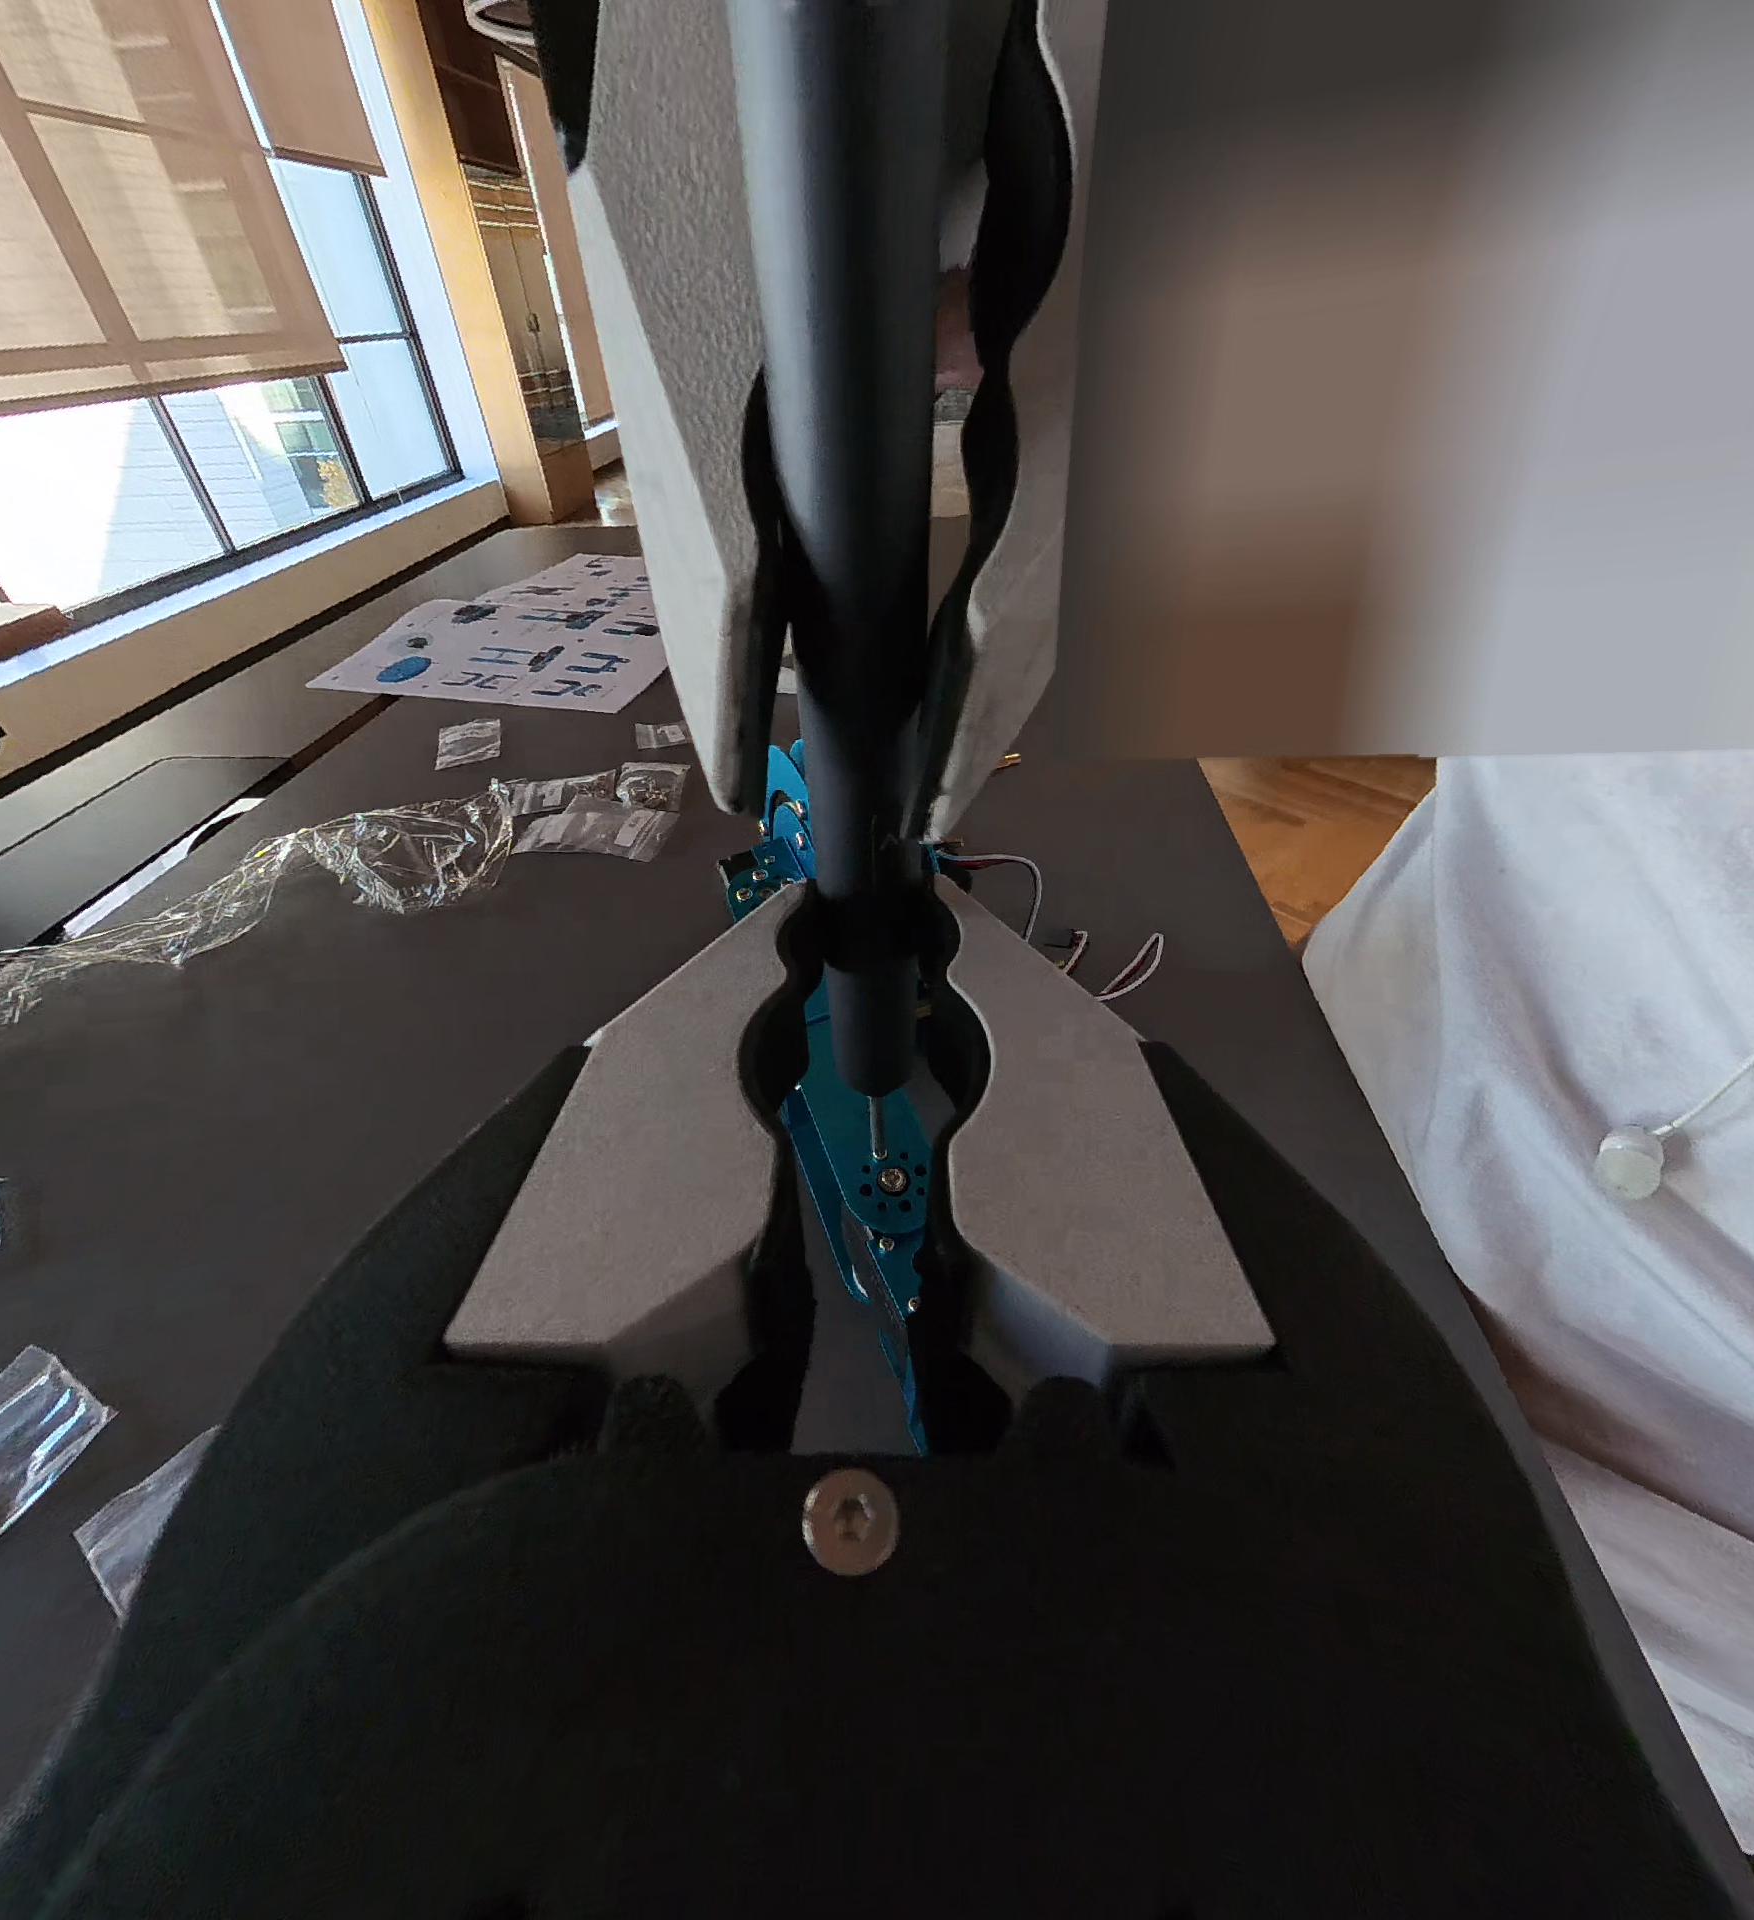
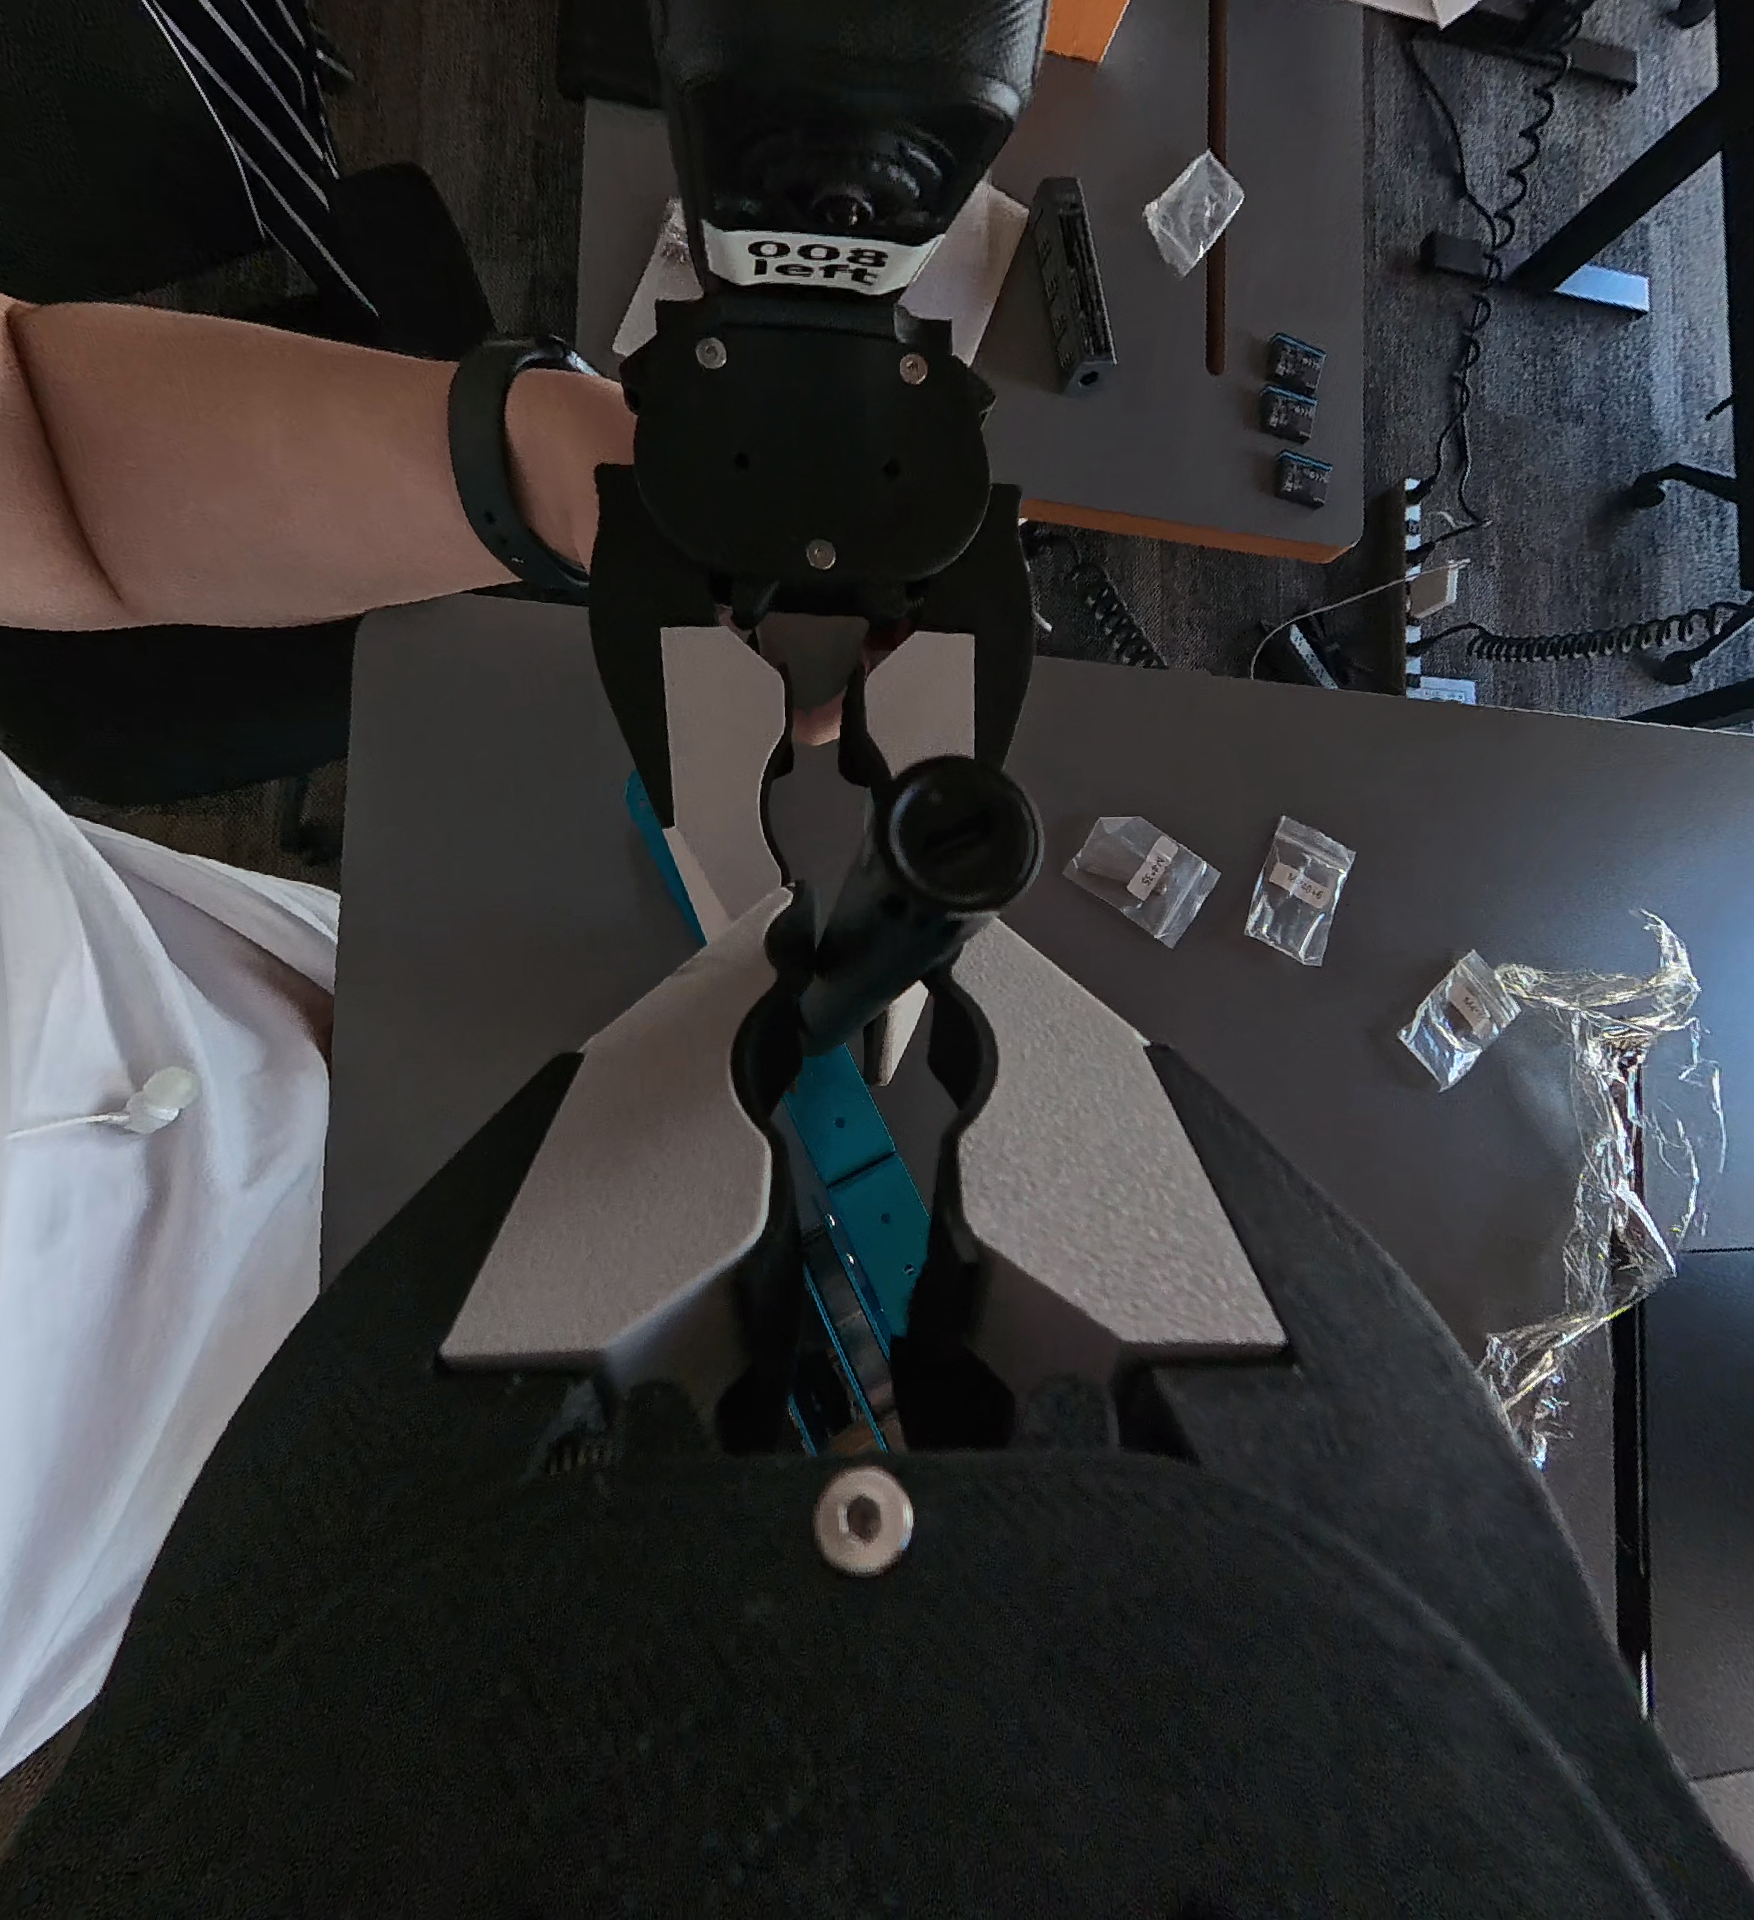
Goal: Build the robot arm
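A blue metal arm (image 1: 888, 1205) with a round horn and a screw (image 1: 892, 1177) lies on the dark table (image 1: 333, 1039). My left gripper (image 1: 868, 914) has its jaws close together on either side of this arm. My right gripper (image 2: 868, 925) is shut on a black screwdriver (image 2: 961, 842) and holds it nearly upright. The screwdriver (image 1: 852, 520) comes down from the right gripper (image 1: 831, 810) and its bit rests on the screw. In the right wrist view the left gripper (image 2: 821, 790) faces me over the blue arm (image 2: 852, 1174).
Small plastic parts bags (image 2: 1143, 878) and crumpled cellophane (image 2: 1600, 1143) lie to one side, with a printed sheet (image 1: 520, 649) farther off. Thin wires (image 1: 1112, 956) trail from the blue arm. A person in white (image 1: 1579, 1039) stands at the table's edge. A second table (image 2: 1164, 457) holds small boxes. The grippers' ends are close to 5 cm from one another.
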`<act>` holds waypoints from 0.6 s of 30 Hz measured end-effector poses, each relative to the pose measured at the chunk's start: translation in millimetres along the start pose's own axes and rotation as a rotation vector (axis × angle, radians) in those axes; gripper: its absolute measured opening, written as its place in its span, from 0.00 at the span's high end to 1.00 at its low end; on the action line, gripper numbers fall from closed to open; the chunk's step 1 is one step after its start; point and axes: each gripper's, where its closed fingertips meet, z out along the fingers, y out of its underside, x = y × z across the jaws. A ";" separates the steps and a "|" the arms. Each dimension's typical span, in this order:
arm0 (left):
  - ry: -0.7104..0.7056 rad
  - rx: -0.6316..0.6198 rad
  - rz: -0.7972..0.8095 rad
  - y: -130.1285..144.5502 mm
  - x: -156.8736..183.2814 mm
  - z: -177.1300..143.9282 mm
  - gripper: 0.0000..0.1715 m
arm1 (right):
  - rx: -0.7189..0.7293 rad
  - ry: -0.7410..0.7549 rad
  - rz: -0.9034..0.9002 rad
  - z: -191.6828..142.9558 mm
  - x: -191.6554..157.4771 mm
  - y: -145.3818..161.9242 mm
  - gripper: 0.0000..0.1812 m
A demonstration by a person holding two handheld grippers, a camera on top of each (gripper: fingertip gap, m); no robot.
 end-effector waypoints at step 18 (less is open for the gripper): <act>-0.019 0.055 -0.081 -0.1 -0.3 -1.9 0.90 | -0.037 0.034 0.081 5.2 4.6 -2.0 0.89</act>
